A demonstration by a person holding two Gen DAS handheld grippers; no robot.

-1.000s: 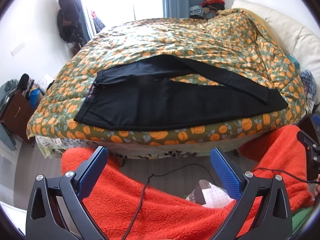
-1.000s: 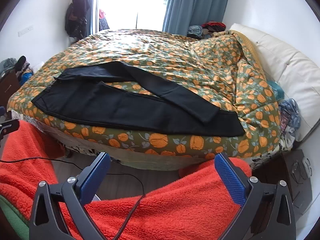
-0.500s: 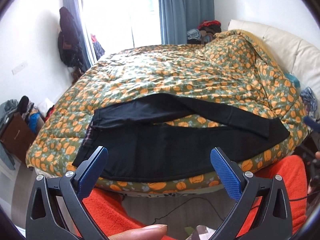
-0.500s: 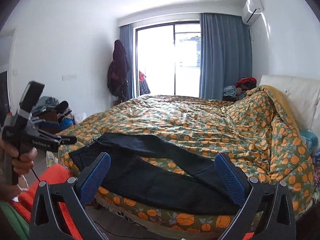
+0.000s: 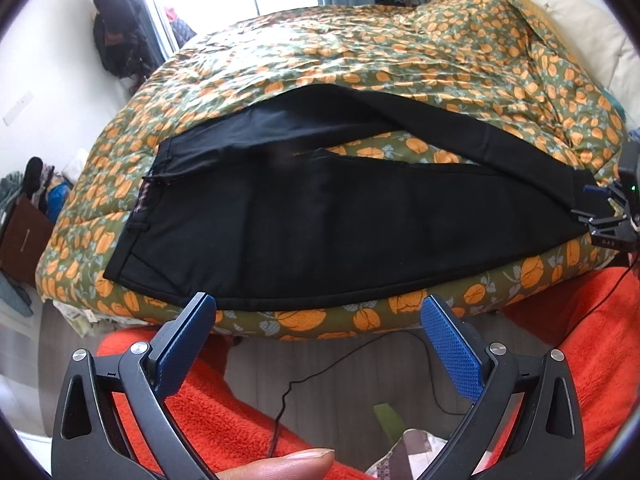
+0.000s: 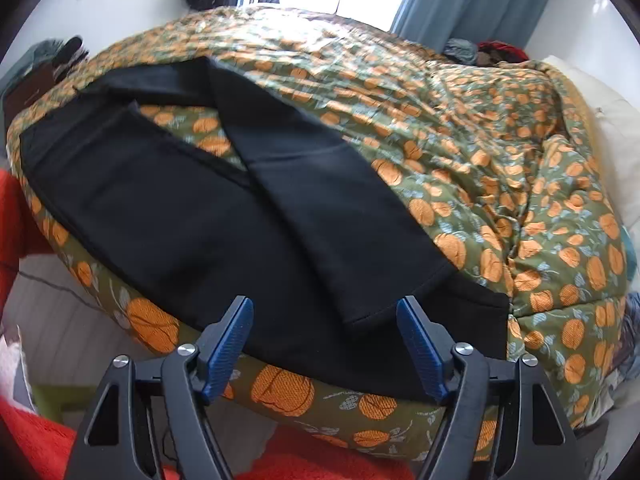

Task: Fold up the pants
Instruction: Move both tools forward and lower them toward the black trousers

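Black pants (image 5: 340,216) lie spread on the bed's green quilt with orange pumpkins (image 5: 360,52), waistband to the left, legs to the right in a V. My left gripper (image 5: 316,320) is open and empty just in front of the near leg's lower edge. My right gripper (image 6: 326,328) is open and empty, close over the leg cuffs (image 6: 384,304) at the bed's near edge; the upper leg overlaps the lower one there. The right gripper also shows at the right edge of the left wrist view (image 5: 612,216), at the cuffs.
An orange fleece blanket (image 5: 580,340) lies in front of the bed on both sides, with a thin black cable (image 5: 320,376) over the floor. A cream headboard (image 5: 592,32) is at the right. Clothes pile by the left wall (image 5: 32,200).
Both grippers have come in closer to the bed. The right gripper has tipped down from the room view to the leg cuffs. The pants have not moved.
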